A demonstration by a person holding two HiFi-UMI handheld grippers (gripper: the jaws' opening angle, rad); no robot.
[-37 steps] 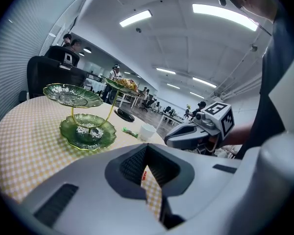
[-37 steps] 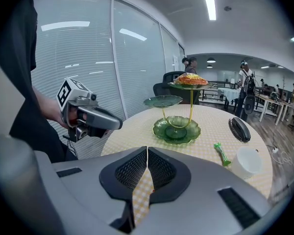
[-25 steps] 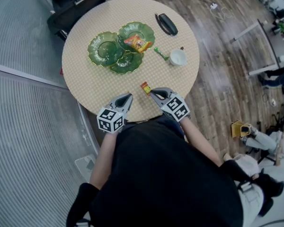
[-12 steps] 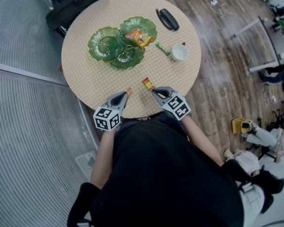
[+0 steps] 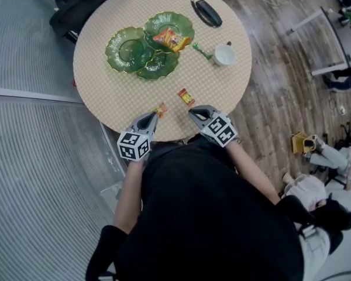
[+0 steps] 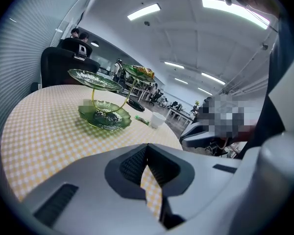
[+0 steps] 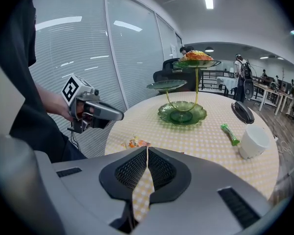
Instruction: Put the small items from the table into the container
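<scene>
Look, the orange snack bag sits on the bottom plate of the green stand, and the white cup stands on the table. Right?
Not quite. The orange snack bag sits on the top plate of the green stand, not the bottom one; the right gripper view shows this from the side. The white cup does stand on the table.

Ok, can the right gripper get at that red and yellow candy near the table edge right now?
Probably yes. The red and yellow candy lies on the bare table just ahead of the right gripper, with nothing between them. Its jaws are shut, though, so they'd need to open first.
</scene>
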